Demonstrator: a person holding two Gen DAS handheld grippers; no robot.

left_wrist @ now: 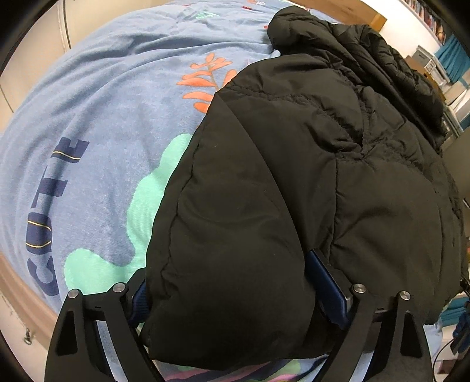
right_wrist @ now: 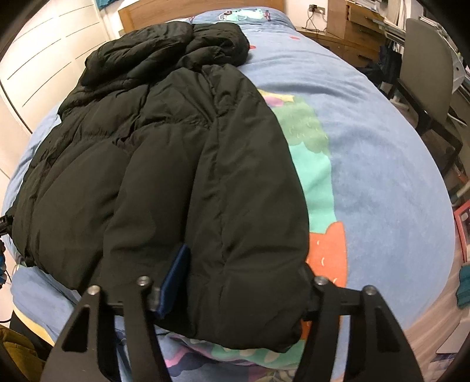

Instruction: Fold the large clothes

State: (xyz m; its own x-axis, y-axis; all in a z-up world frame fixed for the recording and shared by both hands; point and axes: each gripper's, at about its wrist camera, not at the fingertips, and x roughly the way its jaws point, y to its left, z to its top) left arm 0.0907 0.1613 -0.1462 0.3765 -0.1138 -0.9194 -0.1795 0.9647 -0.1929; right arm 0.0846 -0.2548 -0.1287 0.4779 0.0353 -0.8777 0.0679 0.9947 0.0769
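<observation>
— Where's the jacket?
— Black jacket spread on blue bedspread, hood toward headboard.
— And the claws?
— Left claw and right claw each clamped around a puffy hem fold. Chair beside bed.

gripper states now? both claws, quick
Left claw: closed on the black puffer jacket, at its near hem.
Right claw: closed on the same jacket's hem.

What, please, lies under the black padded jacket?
The black padded jacket lies on a blue printed bedspread; teal and orange patterns run beneath its edge. The rest beneath is covered.
</observation>
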